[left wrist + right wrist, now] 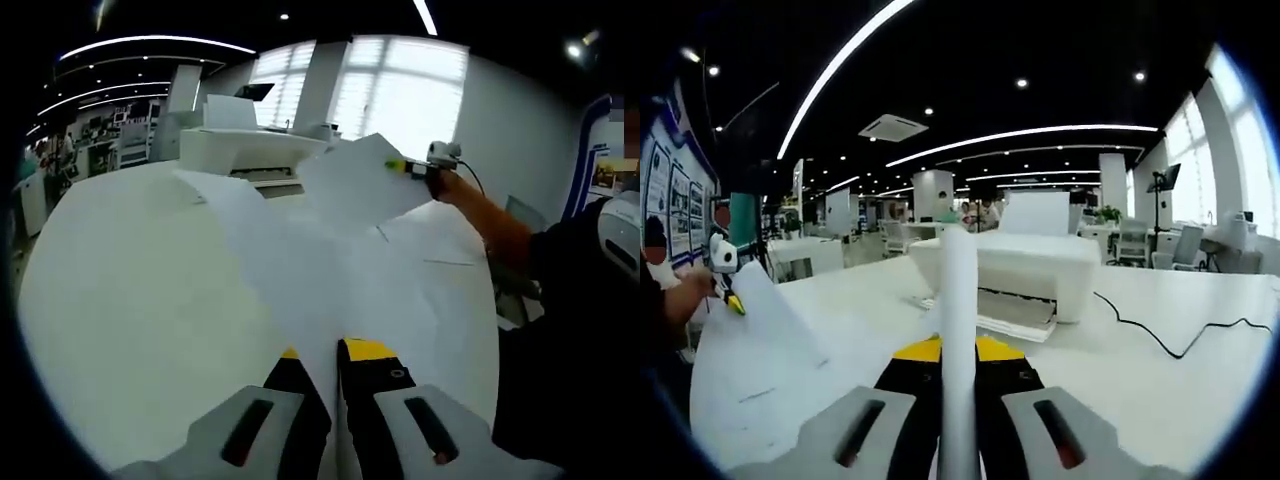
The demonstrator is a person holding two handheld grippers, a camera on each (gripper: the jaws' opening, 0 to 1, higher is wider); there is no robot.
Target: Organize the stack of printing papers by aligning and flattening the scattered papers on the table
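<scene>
On the white desk (120, 300) before the printer (1025, 270), each gripper, left (335, 375) and right (958, 375), is clamped on a lifted paper sheet (300, 270), so aligning and flattening look barely begun.

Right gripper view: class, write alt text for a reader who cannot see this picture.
The right gripper is shut on a sheet of paper seen edge-on, rising straight up between its jaws. Behind it a white printer sits on a white table, a black cable trailing to its right. At far left the other gripper holds another sheet.
</scene>
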